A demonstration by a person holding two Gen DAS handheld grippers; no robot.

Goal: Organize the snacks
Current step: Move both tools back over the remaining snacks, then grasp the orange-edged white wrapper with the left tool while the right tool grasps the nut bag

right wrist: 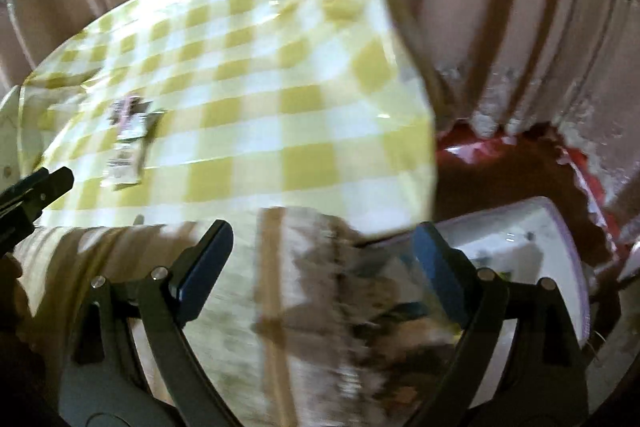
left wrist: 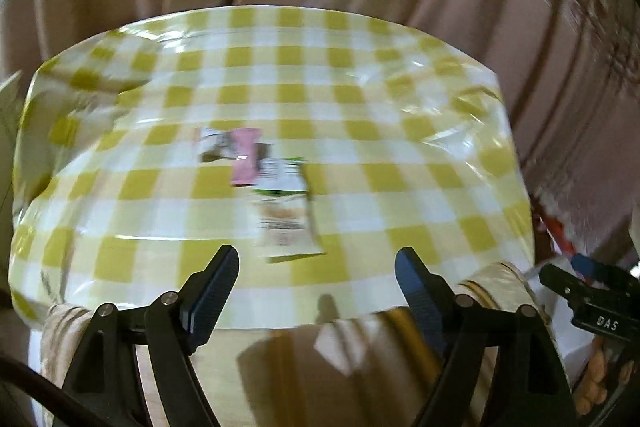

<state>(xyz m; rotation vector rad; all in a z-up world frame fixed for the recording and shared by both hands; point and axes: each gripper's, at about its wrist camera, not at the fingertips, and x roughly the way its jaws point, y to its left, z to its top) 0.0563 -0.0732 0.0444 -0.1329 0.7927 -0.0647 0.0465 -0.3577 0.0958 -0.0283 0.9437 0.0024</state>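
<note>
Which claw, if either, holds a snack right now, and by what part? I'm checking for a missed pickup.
Neither. The left claw and right claw both stand open and empty; the snack packets lie on the checked tablecloth.

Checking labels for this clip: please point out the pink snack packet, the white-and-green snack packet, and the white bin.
pink snack packet (left wrist: 245, 157): left wrist view, middle of the wrapper.
white-and-green snack packet (left wrist: 286, 215): left wrist view, centre of its face.
white bin (right wrist: 552, 227): right wrist view, far rim.

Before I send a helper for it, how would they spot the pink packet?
Find the table with the yellow-checked cloth. Near its middle lie a few small snack packets in a cluster. The pink packet is the only pink one; its neighbours are white.
</note>
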